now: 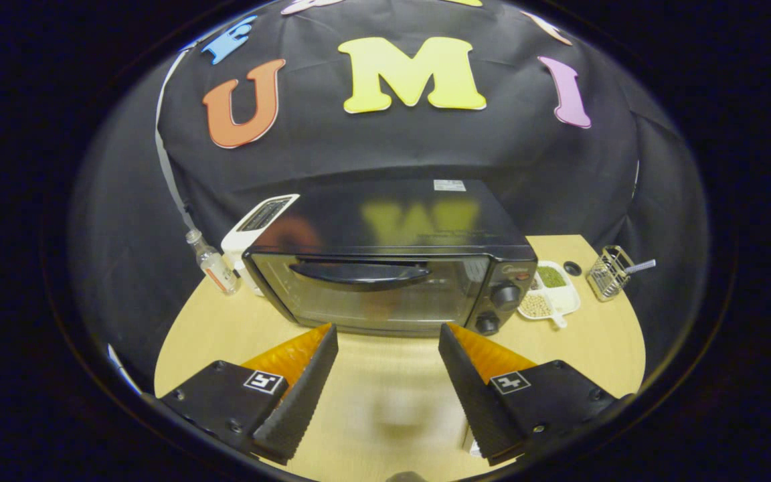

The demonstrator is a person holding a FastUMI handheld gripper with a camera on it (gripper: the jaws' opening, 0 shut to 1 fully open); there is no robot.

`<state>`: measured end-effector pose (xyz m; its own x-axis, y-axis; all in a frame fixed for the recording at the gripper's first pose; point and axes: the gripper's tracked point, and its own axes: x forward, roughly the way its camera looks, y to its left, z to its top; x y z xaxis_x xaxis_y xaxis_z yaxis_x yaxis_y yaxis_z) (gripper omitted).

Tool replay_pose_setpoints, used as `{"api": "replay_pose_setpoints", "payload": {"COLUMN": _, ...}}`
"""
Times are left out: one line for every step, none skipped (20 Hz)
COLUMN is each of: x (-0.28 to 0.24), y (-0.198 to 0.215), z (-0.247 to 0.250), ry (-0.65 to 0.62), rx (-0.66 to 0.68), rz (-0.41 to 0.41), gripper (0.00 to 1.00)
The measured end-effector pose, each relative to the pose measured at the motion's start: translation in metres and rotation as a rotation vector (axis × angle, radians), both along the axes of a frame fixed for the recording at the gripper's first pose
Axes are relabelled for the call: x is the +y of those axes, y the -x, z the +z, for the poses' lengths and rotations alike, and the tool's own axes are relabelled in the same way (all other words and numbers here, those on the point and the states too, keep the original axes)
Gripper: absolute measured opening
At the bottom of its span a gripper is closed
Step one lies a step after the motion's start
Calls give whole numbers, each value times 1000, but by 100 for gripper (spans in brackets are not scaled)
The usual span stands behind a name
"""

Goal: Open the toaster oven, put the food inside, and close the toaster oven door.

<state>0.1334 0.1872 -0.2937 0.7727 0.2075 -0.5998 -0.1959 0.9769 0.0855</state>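
A black toaster oven (392, 258) stands on the wooden table (392, 402), its glass door shut and the curved handle (359, 273) across the door's top. Two knobs (506, 296) sit on its right panel. My gripper (389, 341) is open, its fingers spread wide just in front of the oven's lower edge, nothing between them. A white divided dish (553, 294) holding green and beige food rests to the right of the oven.
A white toaster (258, 227) and a small clear bottle (213, 262) stand left of the oven. A wire basket (610, 271) with a tool in it and a small dark disc (572, 268) lie at the far right. Bare tabletop stretches between my fingers.
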Motion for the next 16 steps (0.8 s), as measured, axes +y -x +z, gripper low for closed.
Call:
{"api": "replay_pose_setpoints", "payload": {"x": -5, "y": 3, "z": 0, "ry": -1, "rx": 0, "rz": -5, "gripper": 97}}
{"api": "replay_pose_setpoints", "payload": {"x": -10, "y": 5, "z": 0, "ry": -5, "rx": -1, "rz": -9, "gripper": 97}}
{"api": "replay_pose_setpoints", "payload": {"x": -15, "y": 8, "z": 0, "ry": -5, "rx": -1, "rz": -14, "gripper": 97}}
{"api": "replay_pose_setpoints", "payload": {"x": -22, "y": 11, "z": 1, "ry": -4, "rx": -3, "rz": -22, "gripper": 97}}
{"api": "replay_pose_setpoints", "payload": {"x": -29, "y": 14, "z": 2, "ry": -4, "rx": -5, "rz": -29, "gripper": 97}}
{"api": "replay_pose_setpoints", "payload": {"x": -37, "y": 18, "z": 3, "ry": -2, "rx": -7, "rz": -38, "gripper": 97}}
{"api": "replay_pose_setpoints", "payload": {"x": -45, "y": 23, "z": 6, "ry": -3, "rx": -9, "rz": -46, "gripper": 97}}
{"api": "replay_pose_setpoints", "payload": {"x": -55, "y": 30, "z": 11, "ry": 1, "rx": -21, "rz": -46, "gripper": 97}}
{"api": "replay_pose_setpoints", "payload": {"x": -65, "y": 33, "z": 20, "ry": 10, "rx": -35, "rz": -49, "gripper": 97}}
{"api": "replay_pose_setpoints", "payload": {"x": -79, "y": 40, "z": 30, "ry": 21, "rx": -51, "rz": -59, "gripper": 97}}
{"api": "replay_pose_setpoints", "payload": {"x": -93, "y": 45, "z": 46, "ry": 20, "rx": -83, "rz": -71, "gripper": 97}}
{"api": "replay_pose_setpoints", "payload": {"x": -105, "y": 48, "z": 65, "ry": 21, "rx": -117, "rz": -86, "gripper": 97}}
{"api": "replay_pose_setpoints", "payload": {"x": -120, "y": 51, "z": 87, "ry": 23, "rx": -157, "rz": -102, "gripper": 97}}
{"api": "replay_pose_setpoints", "payload": {"x": -134, "y": 54, "z": 110, "ry": 25, "rx": -206, "rz": -112, "gripper": 97}}
{"api": "replay_pose_setpoints", "payload": {"x": -148, "y": 58, "z": 134, "ry": 27, "rx": -256, "rz": -120, "gripper": 97}}
{"api": "replay_pose_setpoints", "payload": {"x": -163, "y": 68, "z": 161, "ry": 30, "rx": -299, "rz": -124, "gripper": 97}}
